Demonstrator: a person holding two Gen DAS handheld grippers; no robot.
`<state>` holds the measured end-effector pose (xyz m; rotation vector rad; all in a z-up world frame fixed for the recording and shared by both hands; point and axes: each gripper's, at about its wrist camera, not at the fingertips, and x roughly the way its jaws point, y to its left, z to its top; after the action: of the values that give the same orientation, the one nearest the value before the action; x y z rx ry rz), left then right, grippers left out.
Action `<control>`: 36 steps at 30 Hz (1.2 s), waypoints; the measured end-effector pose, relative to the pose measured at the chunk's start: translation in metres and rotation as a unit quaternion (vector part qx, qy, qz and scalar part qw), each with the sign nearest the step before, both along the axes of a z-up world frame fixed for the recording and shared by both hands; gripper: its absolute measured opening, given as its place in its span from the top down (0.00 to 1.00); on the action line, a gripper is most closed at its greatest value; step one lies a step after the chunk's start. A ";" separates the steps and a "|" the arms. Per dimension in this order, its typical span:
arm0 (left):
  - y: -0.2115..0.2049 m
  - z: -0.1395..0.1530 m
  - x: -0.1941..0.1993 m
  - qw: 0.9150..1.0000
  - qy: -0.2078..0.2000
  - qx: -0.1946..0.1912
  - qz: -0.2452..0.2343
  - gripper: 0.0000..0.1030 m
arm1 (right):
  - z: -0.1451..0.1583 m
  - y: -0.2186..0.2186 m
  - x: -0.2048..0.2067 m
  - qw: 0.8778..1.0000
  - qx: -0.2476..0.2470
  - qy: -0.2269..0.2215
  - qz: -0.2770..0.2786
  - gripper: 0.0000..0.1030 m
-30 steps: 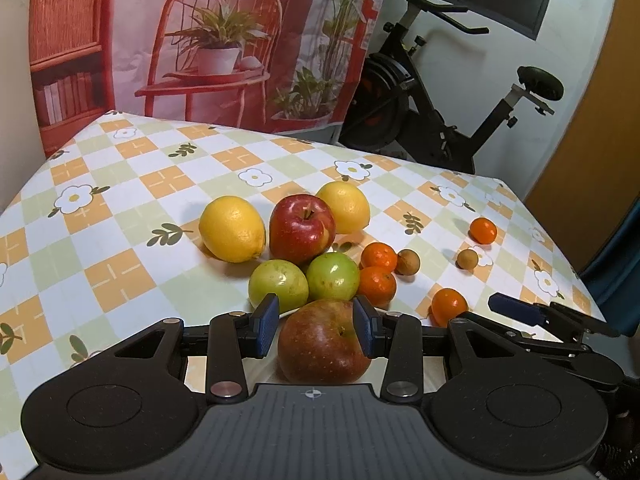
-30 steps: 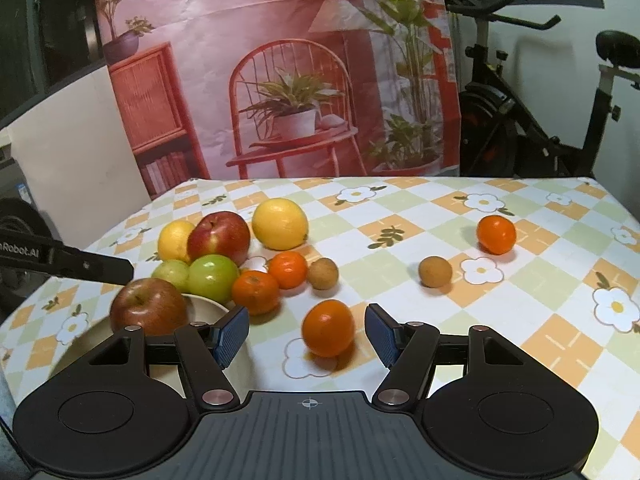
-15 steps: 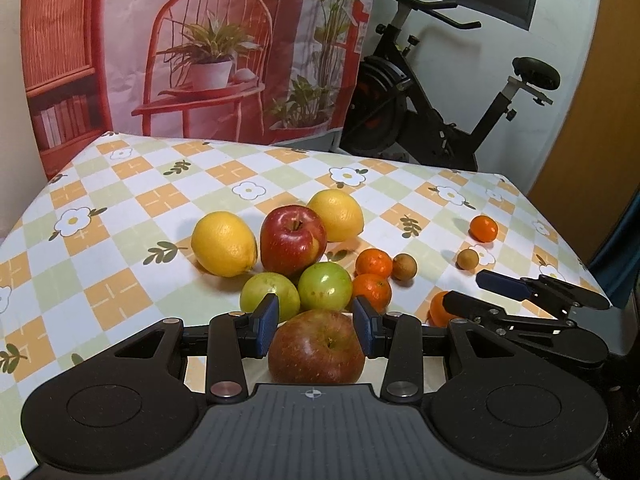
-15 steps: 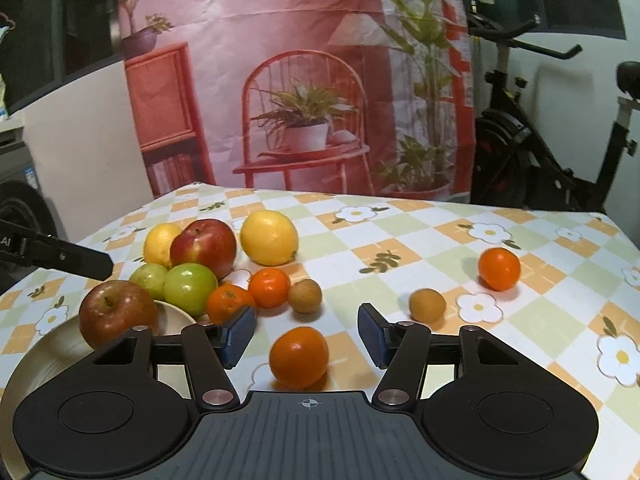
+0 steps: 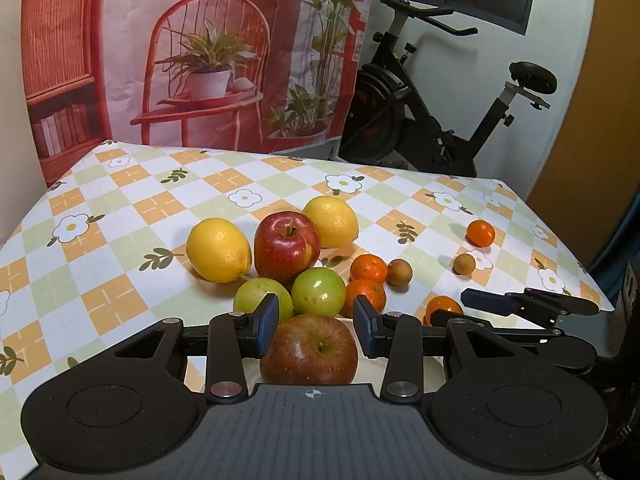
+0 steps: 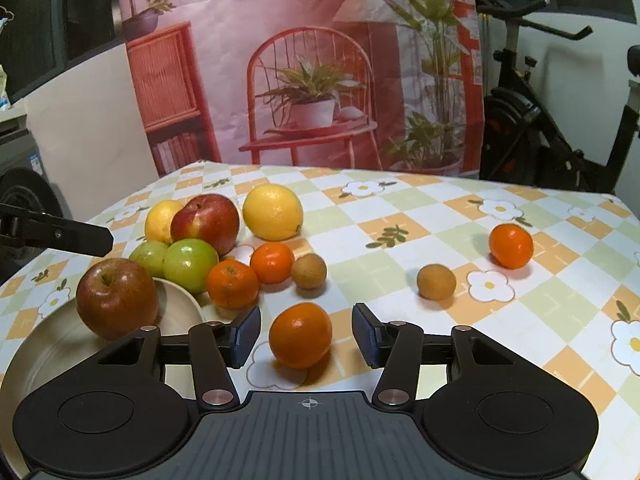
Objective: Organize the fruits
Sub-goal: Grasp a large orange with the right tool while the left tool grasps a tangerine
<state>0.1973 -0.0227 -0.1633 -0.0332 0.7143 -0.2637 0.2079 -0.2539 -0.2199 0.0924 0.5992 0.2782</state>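
Note:
A dark red apple (image 5: 310,350) (image 6: 116,296) rests in the cream plate (image 6: 48,348), below my left gripper (image 5: 316,326). The left pads stand a little apart and do not press the apple. From the right wrist view one left finger (image 6: 80,236) shows above and behind the apple. My right gripper (image 6: 306,334) (image 5: 448,306) has an orange tangerine (image 6: 300,334) (image 5: 442,306) on the cloth between its jaws. They are closing, with a gap still showing on each side of the fruit.
Ahead on the checked tablecloth (image 5: 120,200) lie two lemons (image 5: 218,250), a red apple (image 5: 286,246), two green apples (image 5: 318,292), two tangerines (image 5: 368,268) and a small brown fruit (image 5: 399,272). Another brown fruit (image 6: 436,282) and a tangerine (image 6: 511,246) lie to the right. An exercise bike (image 5: 440,120) stands behind the table.
The right gripper has come forward and down until the tangerine sits between its jaws, and the jaws have narrowed around it. The left gripper has stayed over the apple.

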 end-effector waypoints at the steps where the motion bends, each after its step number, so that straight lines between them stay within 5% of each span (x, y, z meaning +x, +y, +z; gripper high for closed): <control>1: 0.000 0.000 -0.001 1.000 -0.001 0.001 0.000 0.58 | -0.001 -0.001 0.001 1.000 0.001 0.005 0.000 0.58; 10: -0.006 -0.002 -0.007 1.000 -0.010 0.008 -0.007 0.58 | -0.006 0.001 0.006 1.000 0.002 0.028 0.000 0.68; 22: -0.009 -0.002 -0.008 1.000 -0.007 0.013 -0.013 0.58 | -0.005 0.001 0.000 1.000 -0.001 0.012 0.012 0.68; 36: -0.033 0.025 0.038 0.995 -0.032 0.040 -0.087 0.58 | 0.000 -0.032 -0.014 0.999 0.019 -0.006 -0.031 0.68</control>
<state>0.2356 -0.0554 -0.1379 0.1144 0.6653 -0.4011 0.1940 -0.2860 -0.2195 0.1456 0.5787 0.2299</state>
